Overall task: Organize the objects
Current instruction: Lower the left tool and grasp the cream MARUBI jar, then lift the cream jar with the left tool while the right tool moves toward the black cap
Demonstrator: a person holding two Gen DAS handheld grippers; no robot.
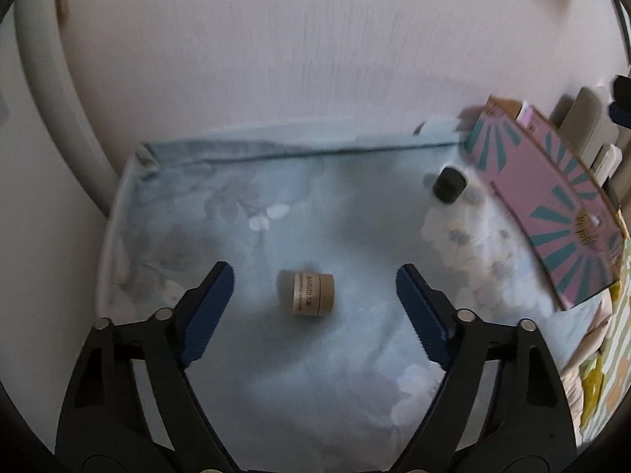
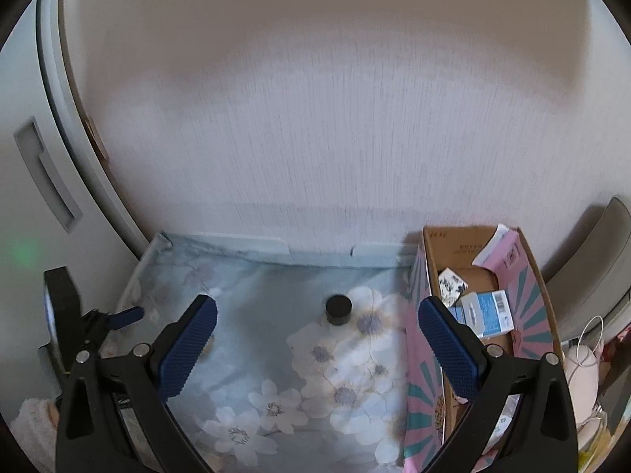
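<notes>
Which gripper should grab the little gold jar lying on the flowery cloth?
Probably the left. The gold jar lies right between the open fingers of the left gripper, not yet touched. The right gripper is open nearer the black jar and the pink box.

A pale wall with fine vertical ribbed texture rises straight behind the far edge of a surface covered in light blue cloth printed with white flowers. At the left stands a white cabinet panel with a recessed handle. Light is soft and dim.
</notes>
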